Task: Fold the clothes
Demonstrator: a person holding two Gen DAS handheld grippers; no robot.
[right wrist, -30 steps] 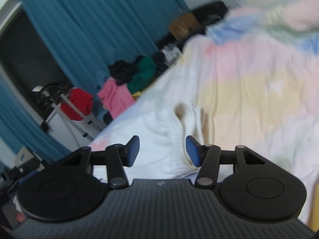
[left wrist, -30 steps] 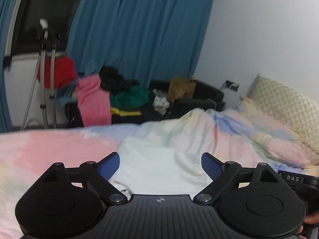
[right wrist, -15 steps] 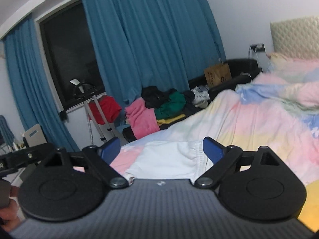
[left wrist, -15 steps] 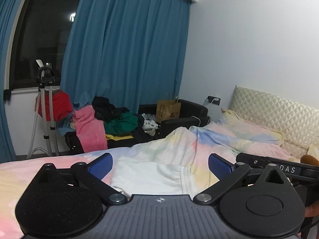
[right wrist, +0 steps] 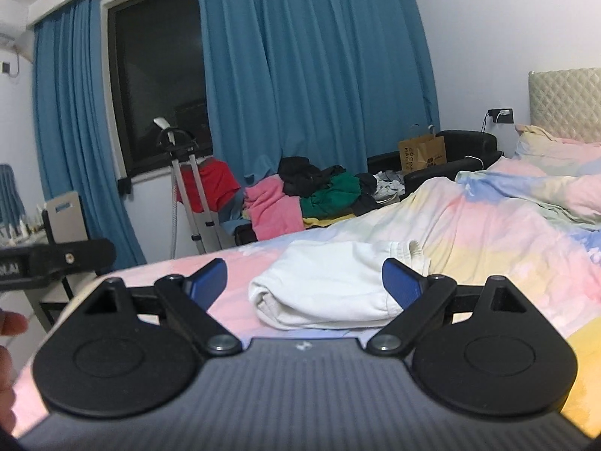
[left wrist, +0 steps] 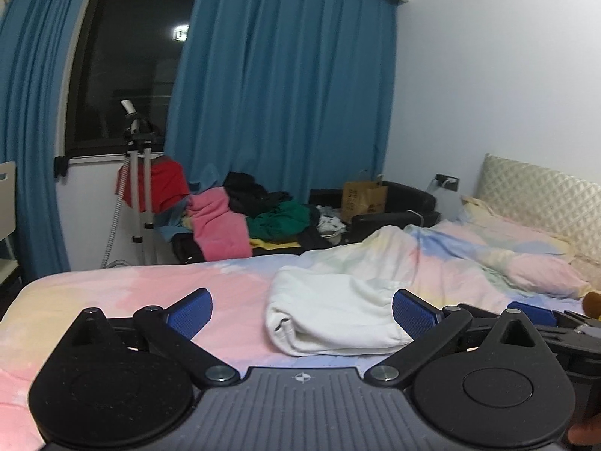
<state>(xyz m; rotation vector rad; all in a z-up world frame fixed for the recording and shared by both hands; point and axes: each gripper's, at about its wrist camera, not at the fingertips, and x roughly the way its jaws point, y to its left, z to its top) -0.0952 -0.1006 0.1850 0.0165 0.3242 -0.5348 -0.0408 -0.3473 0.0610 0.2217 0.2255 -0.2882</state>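
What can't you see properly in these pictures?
- White garment: its near edge is hidden behind the left gripper in the left wrist view.
- Paper bag: print too small to read, right wrist view.
- Brown thing: cut off by the frame edge, left wrist view.

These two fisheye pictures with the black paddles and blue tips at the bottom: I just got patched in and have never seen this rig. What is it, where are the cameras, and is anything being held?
No robot arm here: a person carries a two-finger gripper in each hand, with a camera on each looking forward along its fingers. One picture is from the left gripper, the other from the right gripper. The blue pads are the fingertips. Both grippers are open and hold nothing. Ahead of them, a folded white garment lies on the bed's pastel cover. Beyond the bed is a pile of clothes under blue curtains. The right gripper also shows at the right edge of the left view.
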